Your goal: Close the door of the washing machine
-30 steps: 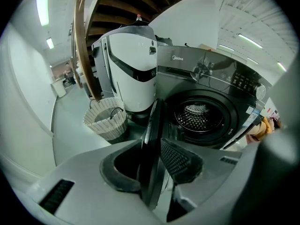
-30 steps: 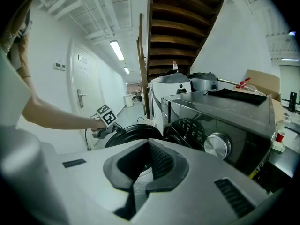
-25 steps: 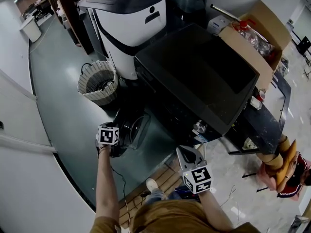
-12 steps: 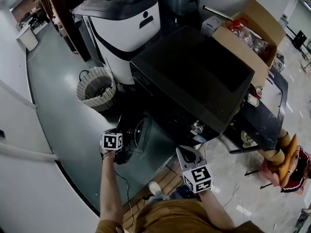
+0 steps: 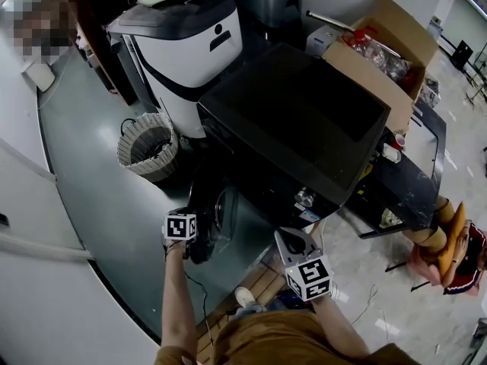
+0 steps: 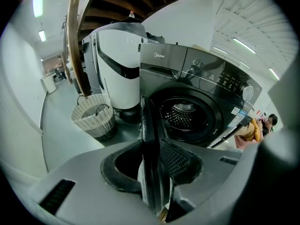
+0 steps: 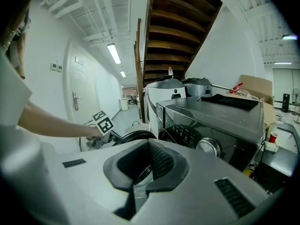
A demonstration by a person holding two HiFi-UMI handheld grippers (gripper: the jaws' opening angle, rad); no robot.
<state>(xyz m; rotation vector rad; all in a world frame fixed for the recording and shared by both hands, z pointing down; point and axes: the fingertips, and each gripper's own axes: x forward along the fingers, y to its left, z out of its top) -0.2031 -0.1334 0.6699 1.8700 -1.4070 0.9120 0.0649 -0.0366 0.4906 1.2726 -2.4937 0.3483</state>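
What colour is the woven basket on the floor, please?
The basket is whitish grey, with a darker band low down; clearest in the left gripper view.

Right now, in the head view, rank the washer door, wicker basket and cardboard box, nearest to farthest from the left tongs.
1. The washer door, gripped in the left tongs.
2. The wicker basket, upper left.
3. The cardboard box, far upper right.

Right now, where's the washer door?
Head view, lower left: the door stands open at the washing machine front, its edge clamped in the left claw, just below the wicker basket.
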